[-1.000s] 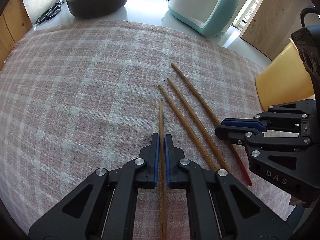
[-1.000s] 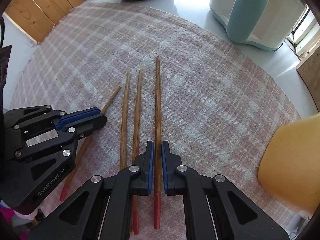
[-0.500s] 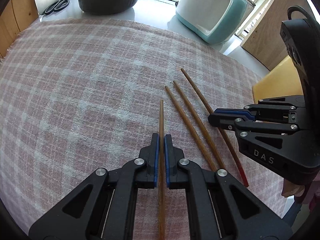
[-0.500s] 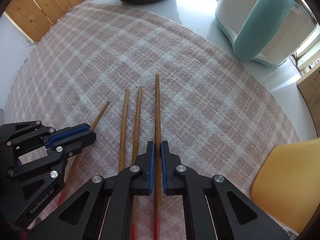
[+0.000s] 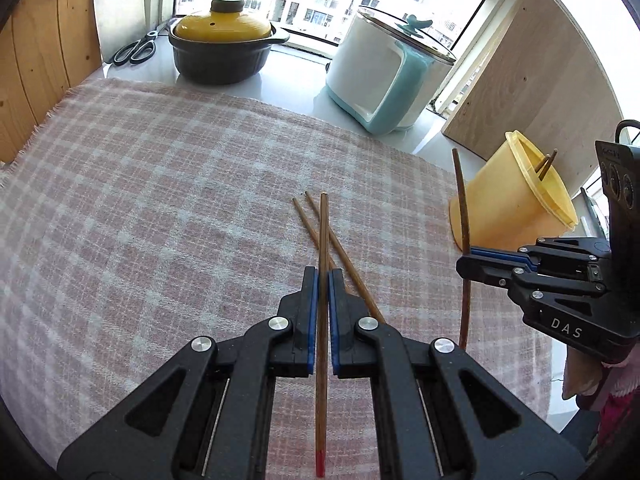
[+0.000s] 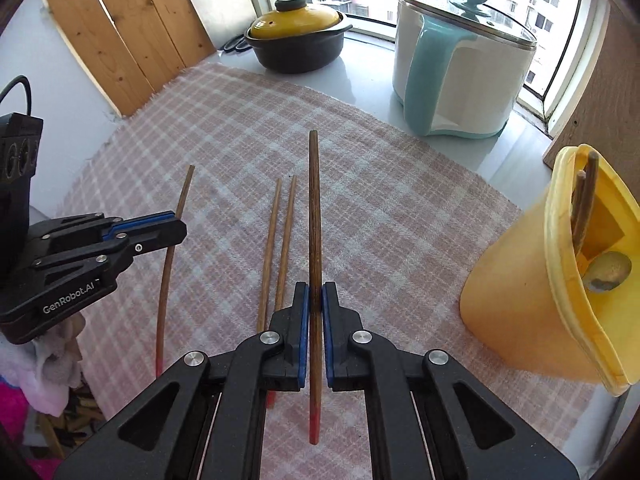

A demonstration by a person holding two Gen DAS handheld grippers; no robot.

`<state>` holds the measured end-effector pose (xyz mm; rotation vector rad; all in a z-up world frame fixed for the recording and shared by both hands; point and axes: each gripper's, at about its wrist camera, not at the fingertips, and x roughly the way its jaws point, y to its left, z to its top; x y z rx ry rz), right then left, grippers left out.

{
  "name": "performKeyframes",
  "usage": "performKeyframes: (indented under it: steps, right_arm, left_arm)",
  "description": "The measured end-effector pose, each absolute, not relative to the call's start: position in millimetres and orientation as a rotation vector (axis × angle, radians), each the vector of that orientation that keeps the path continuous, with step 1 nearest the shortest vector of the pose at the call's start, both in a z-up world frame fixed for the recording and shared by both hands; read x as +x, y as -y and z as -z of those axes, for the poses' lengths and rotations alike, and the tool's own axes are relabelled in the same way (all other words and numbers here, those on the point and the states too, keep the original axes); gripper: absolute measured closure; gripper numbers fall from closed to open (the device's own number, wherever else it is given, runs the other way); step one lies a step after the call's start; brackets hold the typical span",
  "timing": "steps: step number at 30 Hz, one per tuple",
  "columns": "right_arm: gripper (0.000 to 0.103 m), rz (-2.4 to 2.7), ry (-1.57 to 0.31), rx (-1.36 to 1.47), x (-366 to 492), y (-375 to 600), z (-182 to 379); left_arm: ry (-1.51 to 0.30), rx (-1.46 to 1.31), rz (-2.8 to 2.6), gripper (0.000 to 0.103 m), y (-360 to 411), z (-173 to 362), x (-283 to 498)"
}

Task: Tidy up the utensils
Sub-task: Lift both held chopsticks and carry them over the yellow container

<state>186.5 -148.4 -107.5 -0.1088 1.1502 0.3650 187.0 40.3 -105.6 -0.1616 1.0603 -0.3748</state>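
My left gripper point(image 5: 322, 276) is shut on a brown chopstick point(image 5: 322, 240) with a red end, held above the checked cloth point(image 5: 160, 208). My right gripper point(image 6: 315, 290) is shut on a second chopstick point(image 6: 314, 208), also lifted off the cloth. Each gripper shows in the other's view: the right gripper point(image 5: 464, 268) with its chopstick point(image 5: 462, 204), the left gripper point(image 6: 180, 232) with its chopstick point(image 6: 176, 232). Two more chopsticks point(image 6: 280, 236) lie side by side on the cloth between them. A yellow utensil holder point(image 6: 532, 292) stands at the right, with two chopsticks point(image 6: 584, 200) and a spoon point(image 6: 608, 270) in it.
A dark pot with a yellow lid point(image 5: 224, 46) and a white and teal pot with a glass lid point(image 5: 384, 80) stand at the back by the window. Scissors point(image 5: 134, 50) lie beside the dark pot. Wooden boards point(image 6: 132, 28) flank the table.
Both grippers have risen off the cloth, each carrying its chopstick up with it. The view now takes in the window and the yellow holder. Two chopsticks stayed lying on the cloth.
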Motion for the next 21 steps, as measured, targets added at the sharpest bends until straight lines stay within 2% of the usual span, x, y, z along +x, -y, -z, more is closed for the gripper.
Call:
performKeyframes:
  steps: [21]
  right_arm:
    - [0.098,-0.366,-0.972,-0.1,117.0,202.6,41.0]
  left_arm:
    - [-0.9,-0.152,0.466,0.1,13.3,32.1,120.2]
